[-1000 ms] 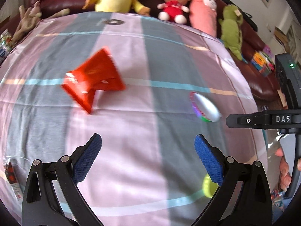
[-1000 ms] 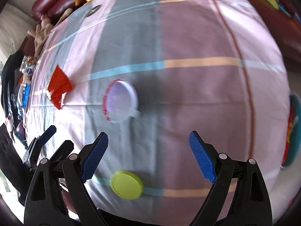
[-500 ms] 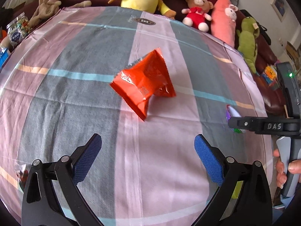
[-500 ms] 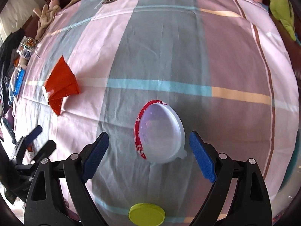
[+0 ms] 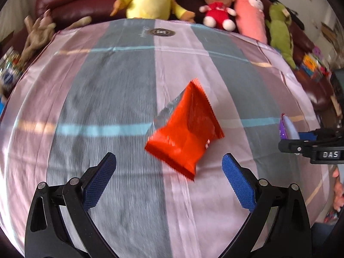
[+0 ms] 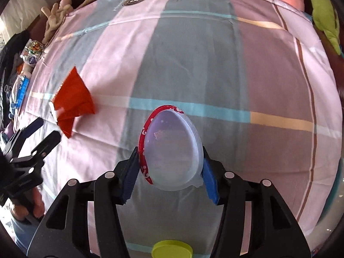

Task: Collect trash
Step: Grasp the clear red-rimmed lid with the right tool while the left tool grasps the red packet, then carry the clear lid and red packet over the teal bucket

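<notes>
Half a second ago the right tool [image 6: 171, 173] stood wide apart around the plastic lid [image 6: 172, 148]; now its blue pads press both edges of that lid, a clear disc with a red rim, low in the middle of the right wrist view. So one piece of trash looks secured, though I cannot tell whether it has left the checked cloth [image 6: 215, 53] on the tabletop yet.

The left tool [image 5: 169, 178] has also drawn nearer its target: the red wrapper [image 5: 185, 129], lately further up the frame, now lies just above the gap between the wide-apart fingers, at the middle of the left wrist view. It is not yet between the pads, so a short advance and a squeeze seem the next need there.

A yellow cap [image 6: 172, 251] sits at the bottom edge of the right view, uncollected.
</notes>
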### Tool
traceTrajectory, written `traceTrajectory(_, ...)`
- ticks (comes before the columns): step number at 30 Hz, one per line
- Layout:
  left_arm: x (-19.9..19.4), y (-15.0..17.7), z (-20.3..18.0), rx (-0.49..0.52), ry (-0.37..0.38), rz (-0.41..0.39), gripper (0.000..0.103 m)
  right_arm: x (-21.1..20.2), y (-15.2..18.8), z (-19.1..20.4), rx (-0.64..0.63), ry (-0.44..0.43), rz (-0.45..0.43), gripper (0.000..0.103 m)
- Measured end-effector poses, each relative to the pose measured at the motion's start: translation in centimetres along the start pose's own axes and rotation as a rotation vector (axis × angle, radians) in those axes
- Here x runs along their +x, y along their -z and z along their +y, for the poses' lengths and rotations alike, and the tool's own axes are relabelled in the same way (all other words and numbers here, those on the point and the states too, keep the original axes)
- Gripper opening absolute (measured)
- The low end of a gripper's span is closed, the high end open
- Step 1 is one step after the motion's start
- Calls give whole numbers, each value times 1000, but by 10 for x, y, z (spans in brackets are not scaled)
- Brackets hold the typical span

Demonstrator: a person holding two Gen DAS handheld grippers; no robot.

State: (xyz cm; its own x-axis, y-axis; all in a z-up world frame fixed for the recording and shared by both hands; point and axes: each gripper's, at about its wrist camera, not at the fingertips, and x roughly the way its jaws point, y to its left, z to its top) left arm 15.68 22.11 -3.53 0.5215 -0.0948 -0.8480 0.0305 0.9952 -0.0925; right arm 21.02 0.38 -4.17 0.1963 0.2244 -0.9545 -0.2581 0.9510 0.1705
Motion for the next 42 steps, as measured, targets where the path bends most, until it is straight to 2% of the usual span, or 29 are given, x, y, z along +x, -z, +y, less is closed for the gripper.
traceTrajectory(4,14,-9,-3,122,-32,17,99,1,1,5,-1,-30,-1,51)
traceTrajectory(10,30,-8,-14,269,-37,49,99,0,6,0,24,-82,8,52)
traceTrajectory(11,31,-8,-17,287,-41,43,97,0,7,-3,36,-92,8,52)
traceTrajectory(13,35,-10,-22,302,-40,44,85,2,8,-5,49,-102,9,52)
traceTrajectory(15,39,-13,-25,293,-11,55,62,4,9,-7,56,-105,10,52)
traceTrajectory(16,38,-14,-26,280,6,54,54,5,10,-8,59,-109,11,52)
traceTrajectory(18,39,-16,-30,258,19,47,51,7,11,-10,67,-117,12,52)
traceTrajectory(23,37,-17,-42,187,26,32,50,6,17,-14,71,-119,2,52)
traceTrajectory(29,31,-13,-57,96,29,51,50,1,24,-31,117,-133,-12,52)
traceTrajectory(42,9,1,-129,110,101,47,50,-23,58,-74,189,-149,-61,52)
